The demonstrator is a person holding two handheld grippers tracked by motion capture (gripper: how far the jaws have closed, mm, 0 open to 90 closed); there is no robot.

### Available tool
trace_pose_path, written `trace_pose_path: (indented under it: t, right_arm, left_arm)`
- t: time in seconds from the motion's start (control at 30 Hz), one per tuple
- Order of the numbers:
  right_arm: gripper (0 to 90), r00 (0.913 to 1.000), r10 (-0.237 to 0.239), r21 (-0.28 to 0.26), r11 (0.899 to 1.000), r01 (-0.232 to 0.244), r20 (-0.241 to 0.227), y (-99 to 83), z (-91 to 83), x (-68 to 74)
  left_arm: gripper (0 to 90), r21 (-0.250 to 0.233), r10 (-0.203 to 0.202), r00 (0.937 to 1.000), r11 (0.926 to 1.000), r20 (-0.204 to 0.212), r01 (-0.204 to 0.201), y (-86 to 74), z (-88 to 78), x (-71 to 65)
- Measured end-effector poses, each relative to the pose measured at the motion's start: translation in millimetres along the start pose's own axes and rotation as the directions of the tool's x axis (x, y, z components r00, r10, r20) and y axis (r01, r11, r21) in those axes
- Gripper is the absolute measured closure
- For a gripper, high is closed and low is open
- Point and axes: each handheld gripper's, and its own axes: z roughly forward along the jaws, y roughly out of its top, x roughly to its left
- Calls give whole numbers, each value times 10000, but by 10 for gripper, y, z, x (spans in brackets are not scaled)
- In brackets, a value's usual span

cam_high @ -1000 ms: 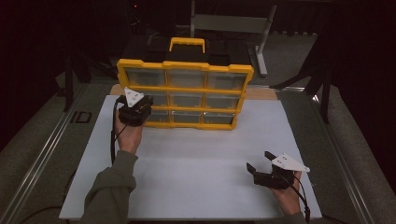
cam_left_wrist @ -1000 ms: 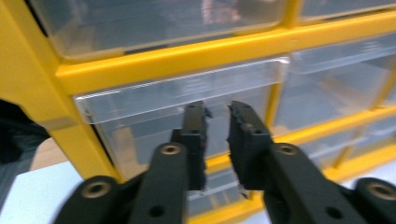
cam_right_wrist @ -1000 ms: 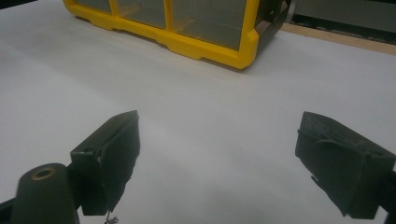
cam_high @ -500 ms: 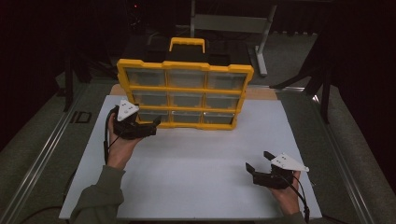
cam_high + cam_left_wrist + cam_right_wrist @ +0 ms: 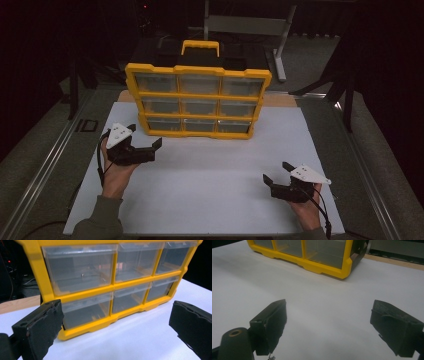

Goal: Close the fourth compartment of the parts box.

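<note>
In the high view, a yellow drawer cabinet (image 5: 198,102) stands upright at the upper centre of the frame, on the far part of the white worktop (image 5: 215,170). It has nine clear drawers in three rows of three and a yellow handle (image 5: 200,47) on top. The left gripper (image 5: 146,139) sits at the lower left of the frame, just beside the cabinet's bottom left corner and apart from it. Its jaws have just been opening; they stand wide apart with nothing between them. The right gripper (image 5: 275,171) lies at the lower right, well apart from the cabinet, its jaws also spread and empty.

In the left gripper view, the cabinet (image 5: 110,287) takes up the upper part of the frame, close ahead. The clear drawers (image 5: 80,267) are pushed in. The two black jaws rise at the lower left and lower right, far apart, with bare worktop (image 5: 125,340) between them.

In the right gripper view, the cabinet's lower corner (image 5: 324,265) shows at the top centre. The jaws stand wide apart at the bottom of the frame, over bare white worktop (image 5: 324,315).
</note>
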Motion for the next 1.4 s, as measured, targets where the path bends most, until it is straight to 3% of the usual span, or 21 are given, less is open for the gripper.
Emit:
trace_pose_path:
  t: [0.23,0.43,0.53,0.9,1.17,1.4]
  right_arm:
    - [136,10000,40,-4,10000,-40,-20,2,1,5]
    - [136,10000,19,-13,10000,-19,-5,0,-1,11]
    - [136,10000,25,-36,10000,-25,15,-3,-4,10]
    - [132,10000,-20,-120,9999,20,15,-9,-6,15]
    - [120,9999,-125,-405,9991,122,-75,-2,-23,29]
    - [112,9998,-154,-572,9983,149,-91,-4,-33,30]
  left_arm:
    - [0,12,154,9998,9999,-142,-154,-185,-138,-12]
    - [0,-79,61,9999,10000,79,-60,-351,-255,2]
    - [1,-107,225,9997,9997,124,-224,-409,-314,3]
    - [0,-2,-75,9999,10000,-119,75,-608,-439,77]
    - [1,83,177,9991,9998,-395,-174,-705,-514,65]
    - [1,-34,69,9984,10000,-555,-71,-764,-560,75]
